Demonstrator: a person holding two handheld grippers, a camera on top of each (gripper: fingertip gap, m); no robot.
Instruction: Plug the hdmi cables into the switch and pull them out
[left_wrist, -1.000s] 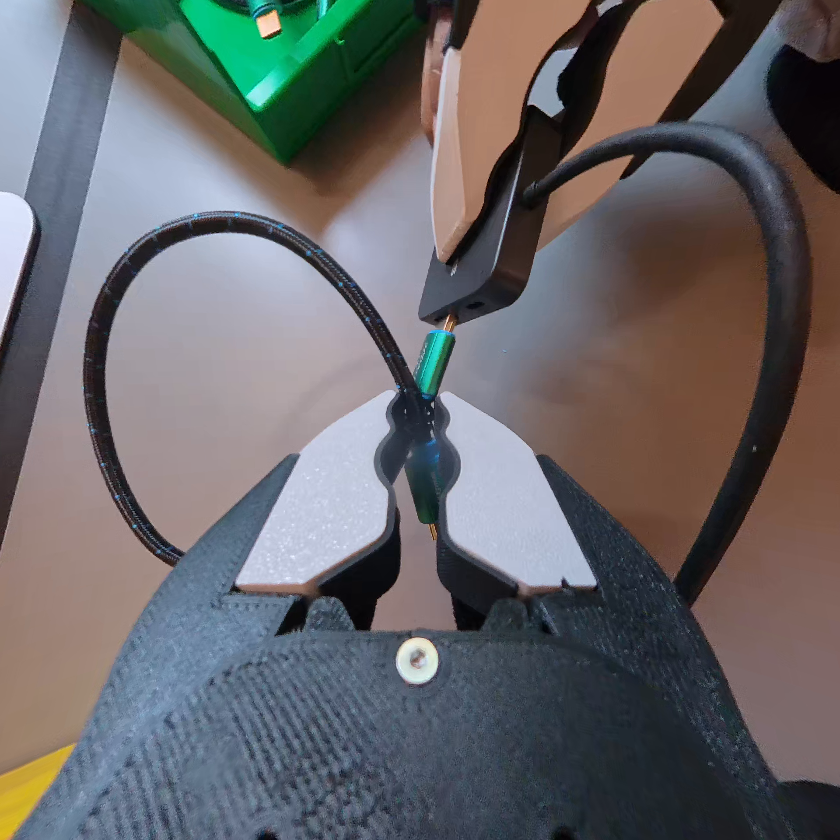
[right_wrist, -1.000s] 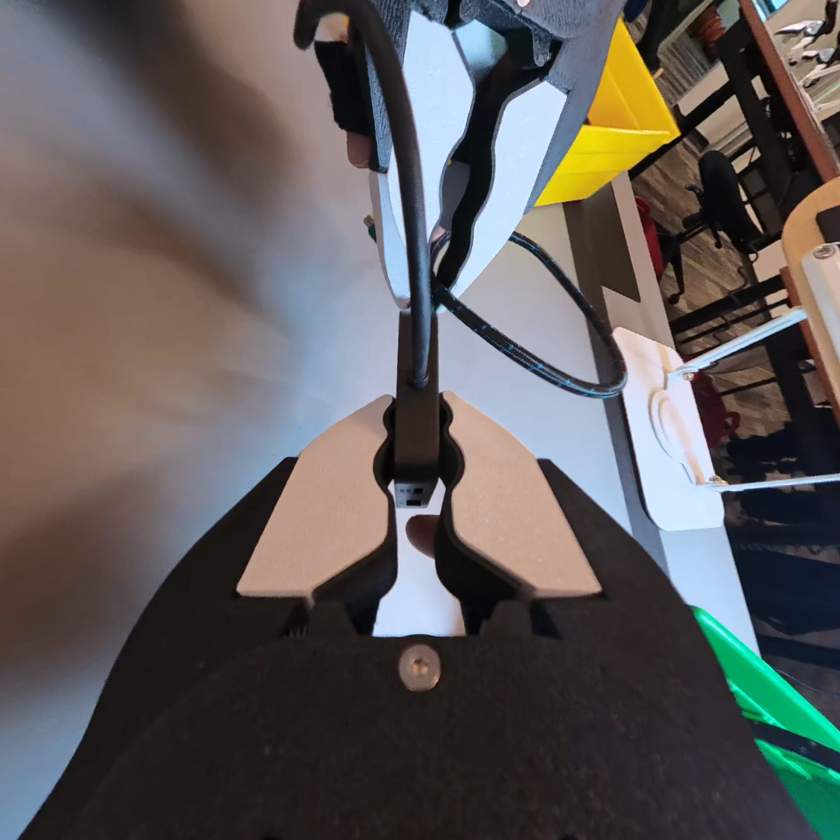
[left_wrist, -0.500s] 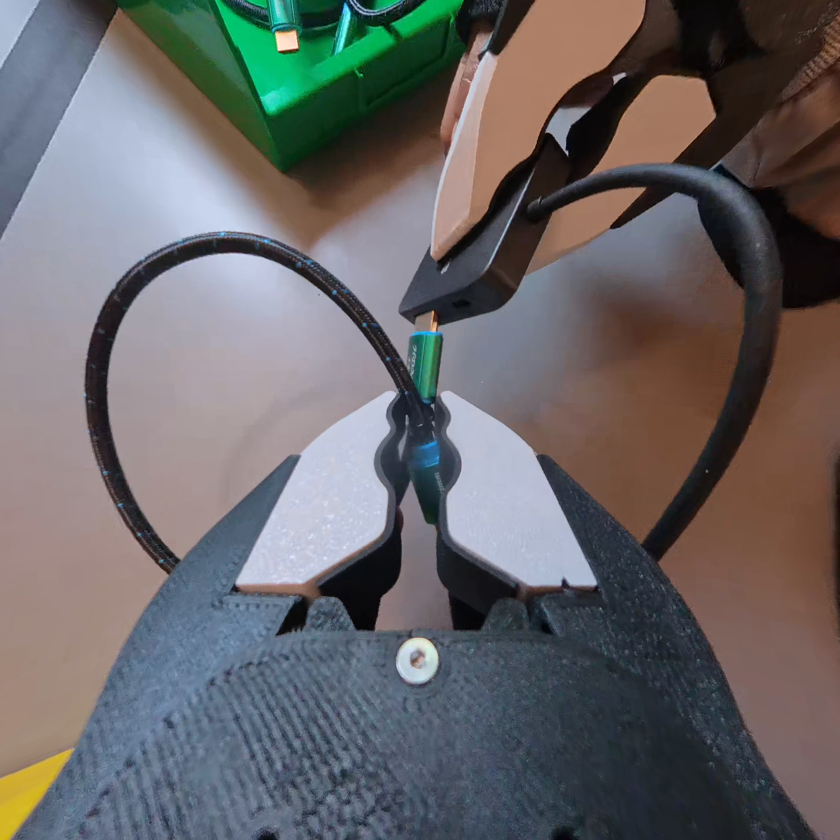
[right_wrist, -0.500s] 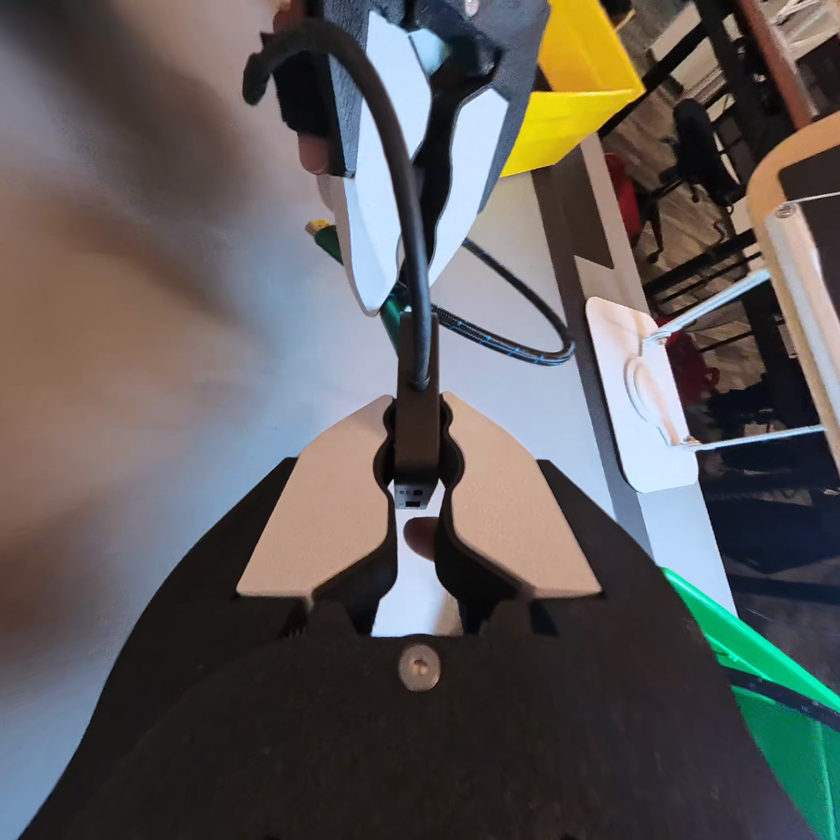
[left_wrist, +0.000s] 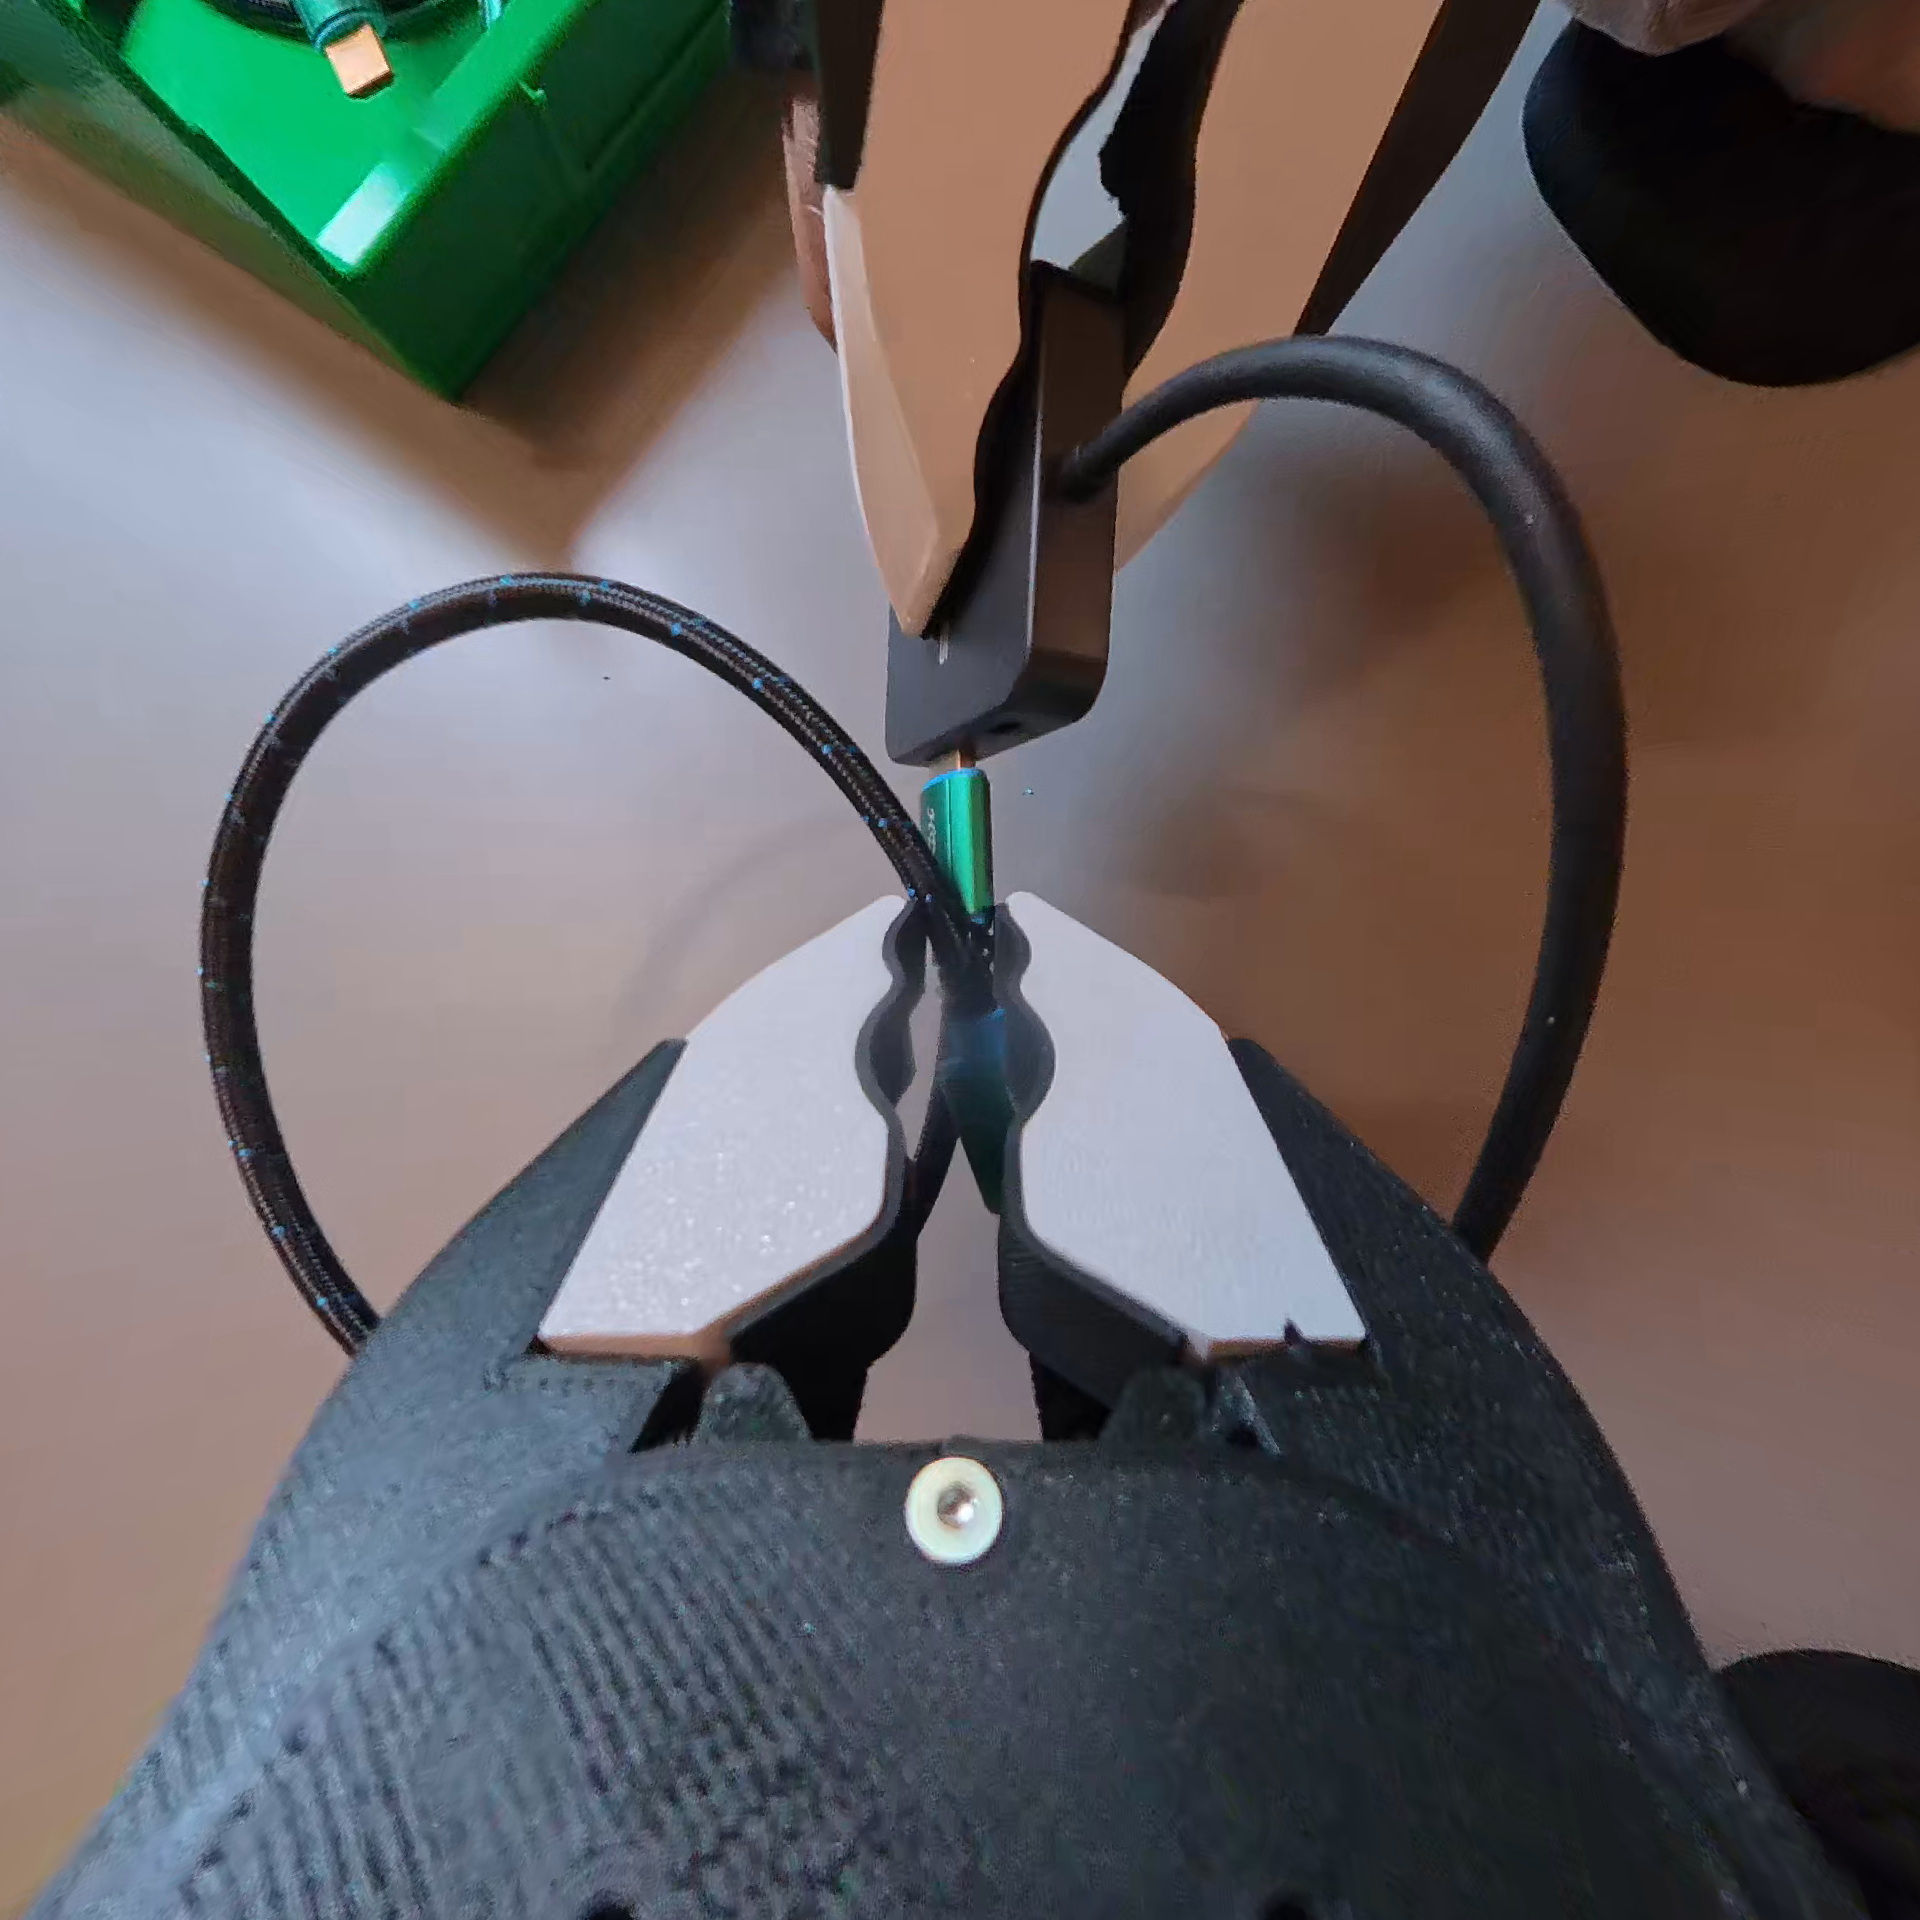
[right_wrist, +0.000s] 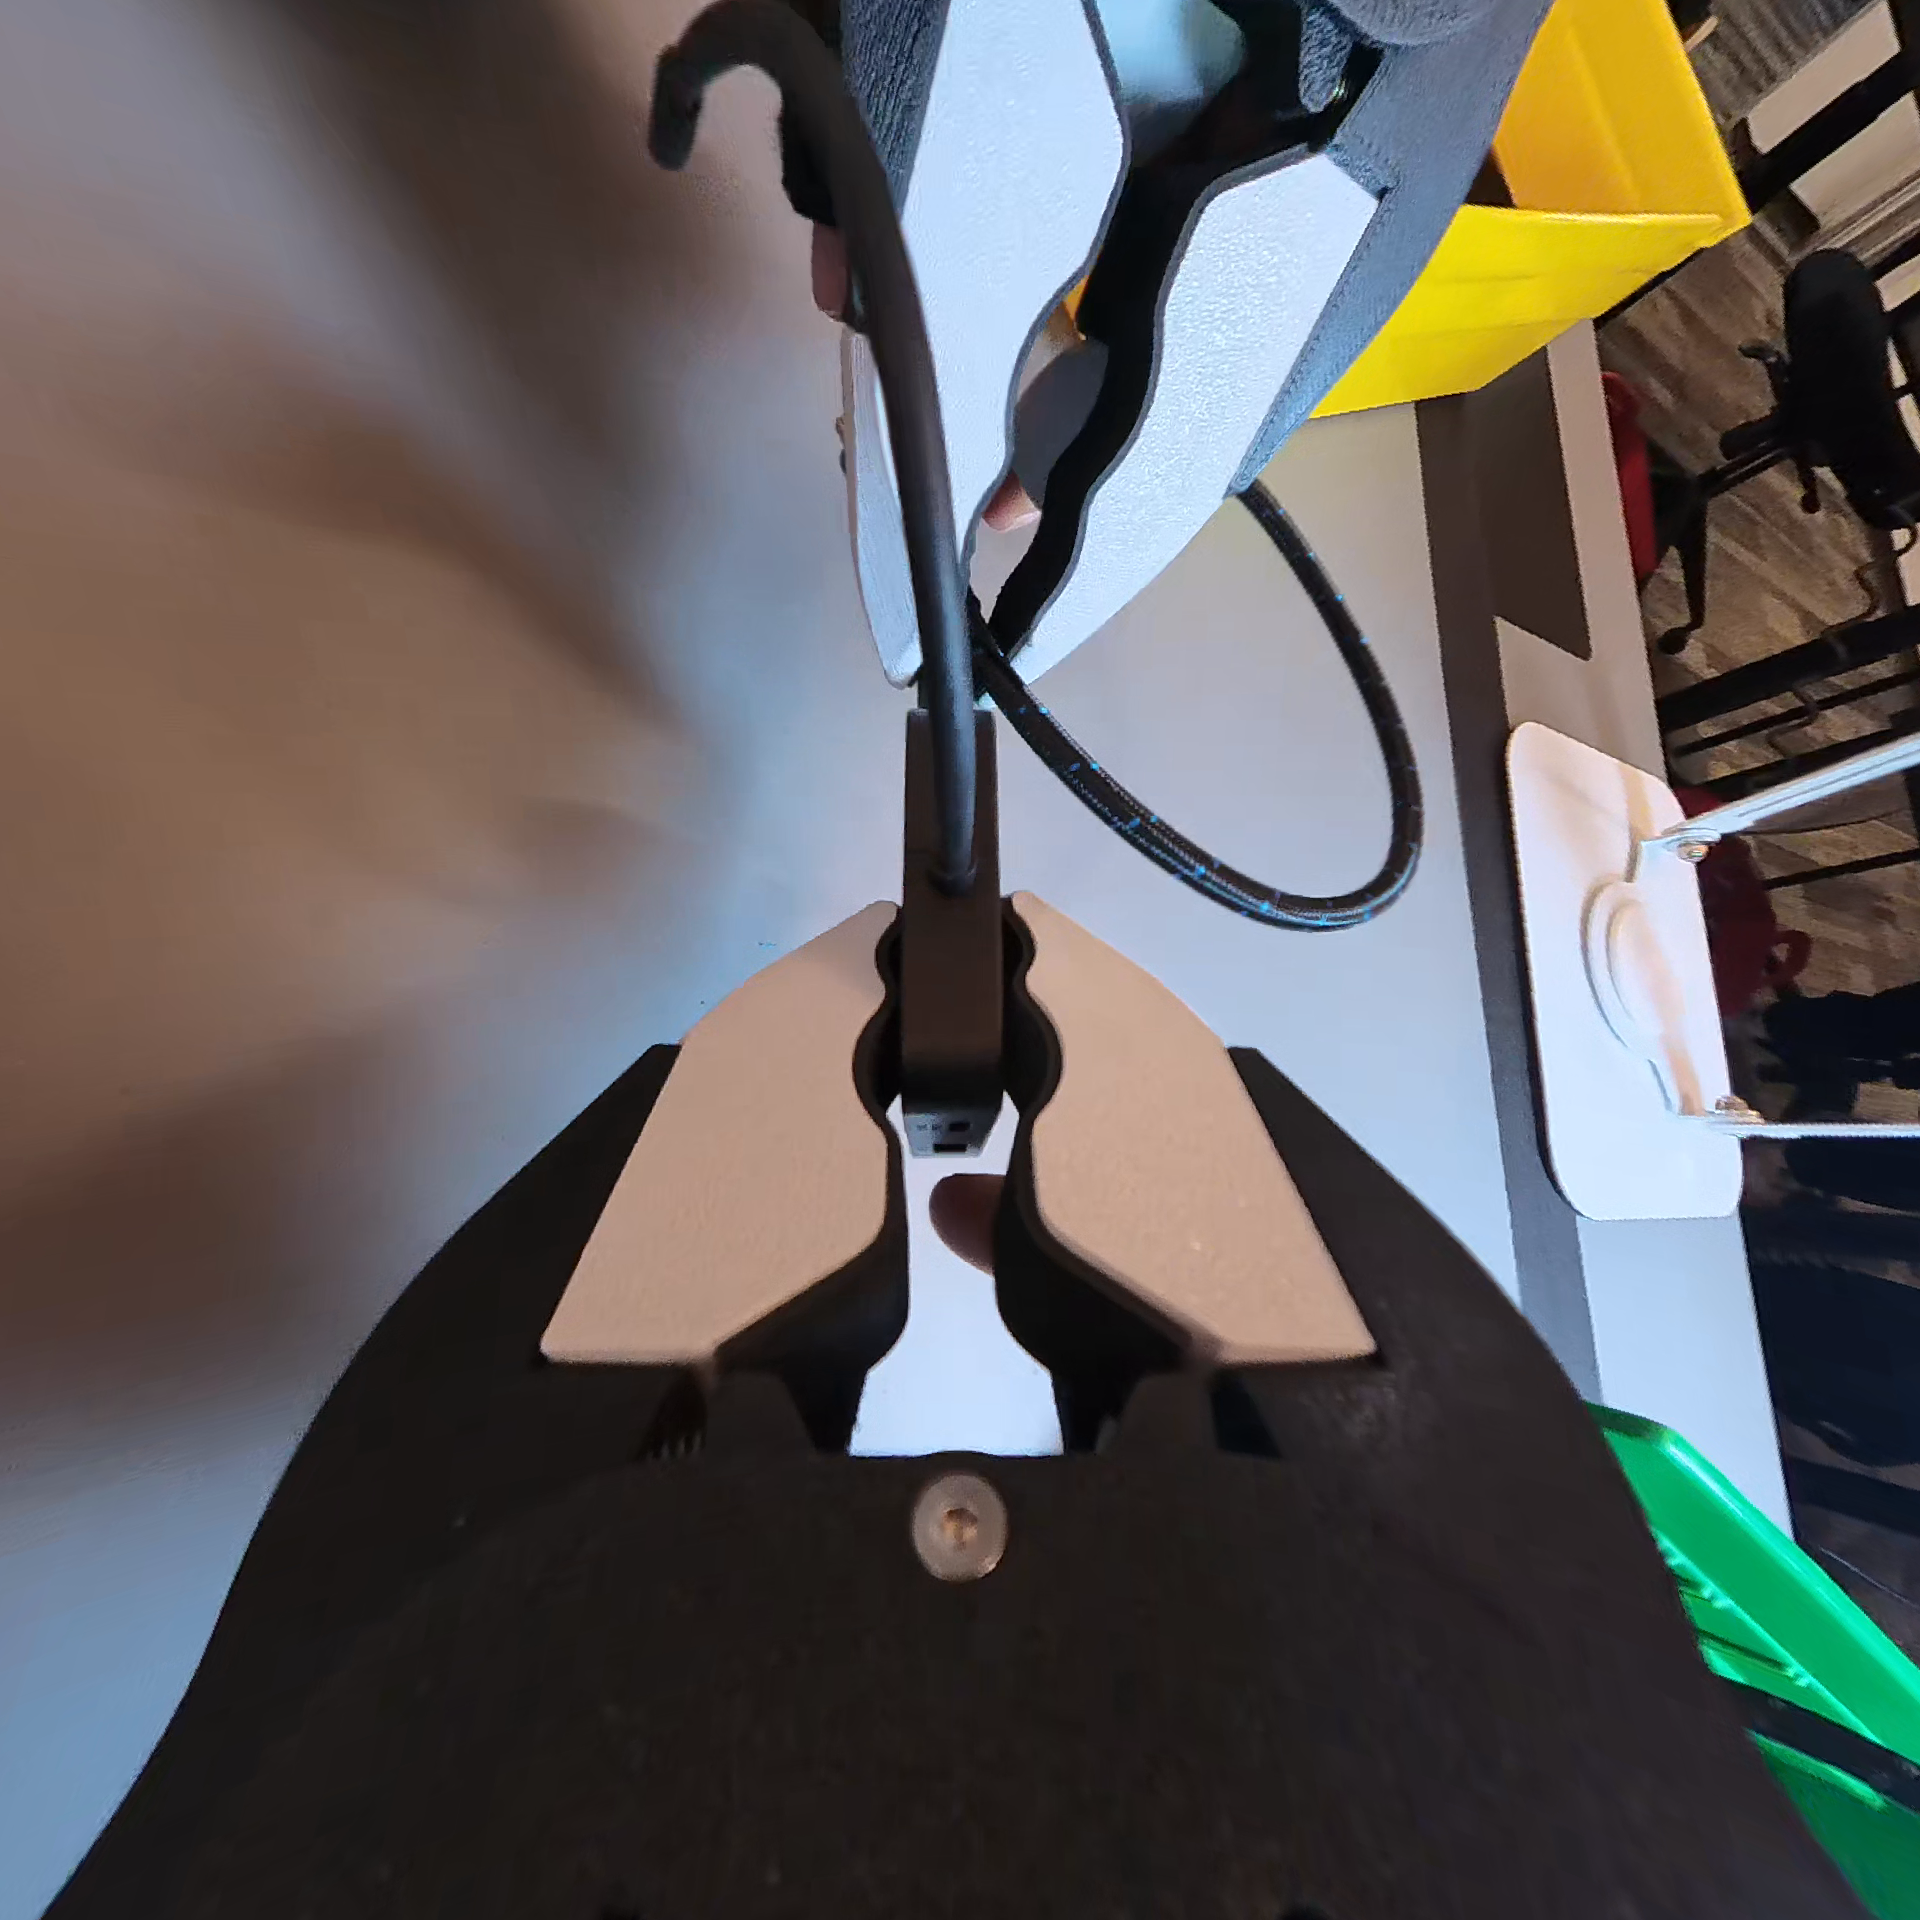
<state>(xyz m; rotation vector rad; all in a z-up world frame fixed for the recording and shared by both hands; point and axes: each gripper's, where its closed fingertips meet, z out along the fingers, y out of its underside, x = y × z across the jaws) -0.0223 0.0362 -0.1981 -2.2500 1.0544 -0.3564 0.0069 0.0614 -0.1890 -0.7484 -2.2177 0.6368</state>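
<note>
My left gripper (left_wrist: 956, 914) is shut on a black braided cable (left_wrist: 270, 935) just behind its green plug (left_wrist: 961, 847). The plug's gold tip sits at the port mouth of the small black switch (left_wrist: 997, 665); how deep it is I cannot tell. The right gripper (left_wrist: 997, 623) comes from above, shut on the switch. In the right wrist view my right gripper (right_wrist: 951, 909) clamps the switch (right_wrist: 951, 997), and the left gripper (right_wrist: 977, 665) faces it. A thick black cable (left_wrist: 1558, 727) loops off the switch to the right.
A green bin (left_wrist: 395, 156) holding more cables stands at the far left on the brown table (left_wrist: 416, 520). In the right wrist view a yellow bin (right_wrist: 1538, 239), a white stand base (right_wrist: 1621, 987) and the green bin (right_wrist: 1787, 1621) lie along the table edge. Left tips to right tips: about 5 cm.
The right gripper has swung the switch from a tilt to nearly in line with the green plug. The plug tip stays at the port.
</note>
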